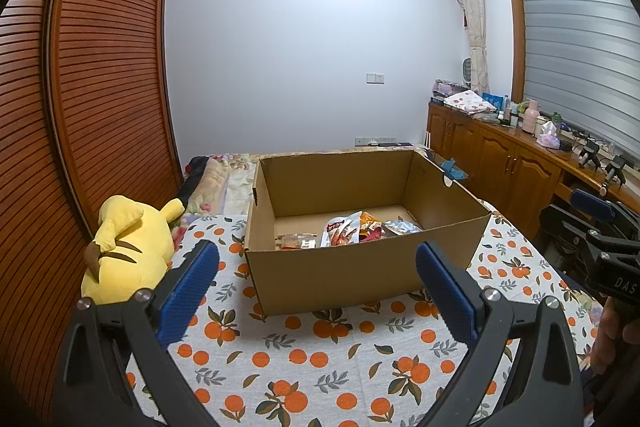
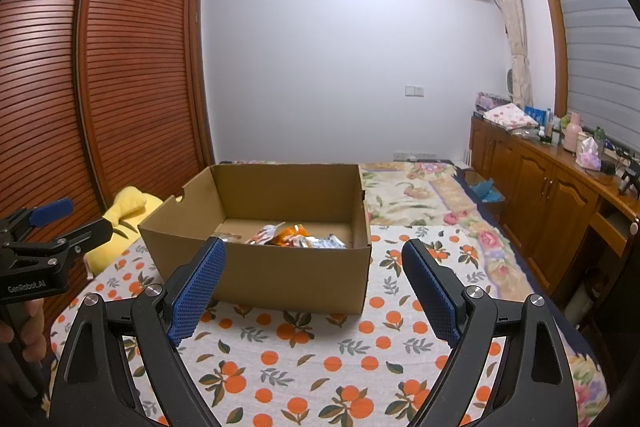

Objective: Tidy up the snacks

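Inside cardboard box [image 1: 360, 267]: snack packets [image 1: 344, 229], perhaps five.

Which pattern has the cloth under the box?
Oranges with leaves on the white cloth; left wrist view.

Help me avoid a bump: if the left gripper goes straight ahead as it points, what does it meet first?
Probably the near wall of the cardboard box, which sits directly between the left gripper's open fingers; depth is uncertain.

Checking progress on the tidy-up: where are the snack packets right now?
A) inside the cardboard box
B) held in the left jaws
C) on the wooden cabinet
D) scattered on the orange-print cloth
A: the snack packets lie on the floor of the open cardboard box; both sets of jaws are open and hold nothing.
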Demonstrator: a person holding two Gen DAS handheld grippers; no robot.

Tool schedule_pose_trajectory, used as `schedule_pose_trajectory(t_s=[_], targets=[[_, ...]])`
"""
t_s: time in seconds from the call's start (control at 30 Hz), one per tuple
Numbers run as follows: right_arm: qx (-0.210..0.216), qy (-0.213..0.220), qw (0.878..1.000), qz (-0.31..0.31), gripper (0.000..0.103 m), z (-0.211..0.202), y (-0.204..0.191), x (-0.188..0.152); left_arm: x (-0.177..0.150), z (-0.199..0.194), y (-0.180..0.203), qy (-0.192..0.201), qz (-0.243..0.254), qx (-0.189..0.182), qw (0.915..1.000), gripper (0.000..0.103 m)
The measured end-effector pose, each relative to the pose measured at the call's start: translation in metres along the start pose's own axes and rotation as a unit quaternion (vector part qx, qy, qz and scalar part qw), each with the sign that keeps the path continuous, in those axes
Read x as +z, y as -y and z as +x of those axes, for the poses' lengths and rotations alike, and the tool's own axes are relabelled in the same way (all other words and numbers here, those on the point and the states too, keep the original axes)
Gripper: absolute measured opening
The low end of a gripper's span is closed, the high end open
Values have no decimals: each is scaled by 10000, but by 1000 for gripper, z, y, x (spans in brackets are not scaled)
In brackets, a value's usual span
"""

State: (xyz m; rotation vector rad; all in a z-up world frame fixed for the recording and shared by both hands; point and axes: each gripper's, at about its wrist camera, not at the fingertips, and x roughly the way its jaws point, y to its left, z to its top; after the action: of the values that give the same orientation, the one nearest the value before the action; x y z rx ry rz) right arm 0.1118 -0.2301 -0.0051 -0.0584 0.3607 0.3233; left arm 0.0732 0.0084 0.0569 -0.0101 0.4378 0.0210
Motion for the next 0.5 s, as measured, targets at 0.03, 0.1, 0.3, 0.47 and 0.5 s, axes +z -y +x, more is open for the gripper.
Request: schedule_pose_trajectory(t_s=[0.03,0.1,0.3,0.47,0.5], targets=[[-2,0,10000,0,92,0,0,0,0,0,0,-1,-1,-1,10000,100],[-2,-2,10000,1,92,0,0,0,0,0,0,2,0,2,10000,100],[-9,-5,10000,11,92,0,-1,0,0,0,0,3,11,-1,10000,100],[-6,-8,10000,13,92,0,0,-1,0,0,0,-1,1,-3,10000,100],[-5,-8,10000,16,92,-1,-1,-1,0,0,0,0,3,1,10000,100]])
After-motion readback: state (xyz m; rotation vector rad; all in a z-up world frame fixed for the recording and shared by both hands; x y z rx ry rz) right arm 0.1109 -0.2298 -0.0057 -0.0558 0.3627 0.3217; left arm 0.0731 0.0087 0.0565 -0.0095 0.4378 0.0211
